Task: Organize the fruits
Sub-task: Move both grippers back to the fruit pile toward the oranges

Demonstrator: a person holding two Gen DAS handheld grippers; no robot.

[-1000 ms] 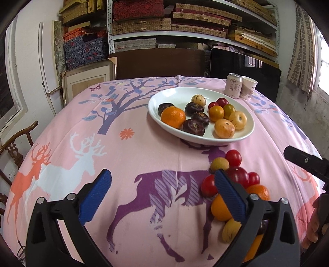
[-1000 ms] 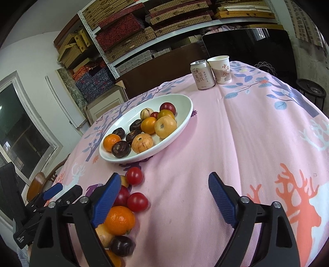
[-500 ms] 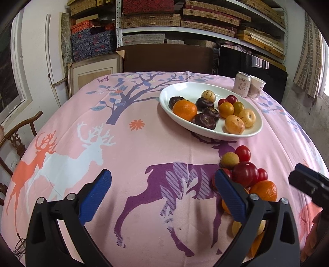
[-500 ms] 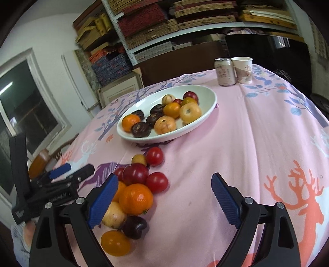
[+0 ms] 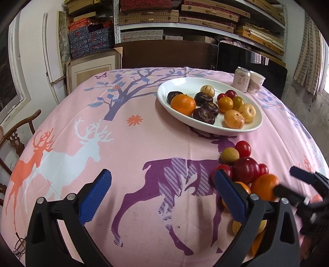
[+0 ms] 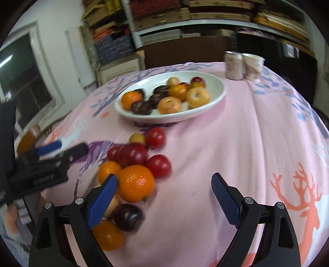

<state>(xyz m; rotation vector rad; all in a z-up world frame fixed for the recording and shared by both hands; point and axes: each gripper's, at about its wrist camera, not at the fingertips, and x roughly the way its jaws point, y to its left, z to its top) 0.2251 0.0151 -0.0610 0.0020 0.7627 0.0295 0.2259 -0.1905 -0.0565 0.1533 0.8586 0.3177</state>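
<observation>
Box-laden shelves (image 5: 185,18), wooden chair (image 5: 18,135)

My two wrist views, low over the table, angled down, sharing the fruit plate (image 5: 207,125) (image 6: 127,115) and loose fruit pile (image 5: 244,170) (image 6: 133,162).

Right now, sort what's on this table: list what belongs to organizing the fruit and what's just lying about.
Belongs to the job:
- white plate with fruit in it
- loose fruit pile on the tablecloth
- large orange nearest the right gripper

Just lying about:
- drink can
- paper cup
</observation>
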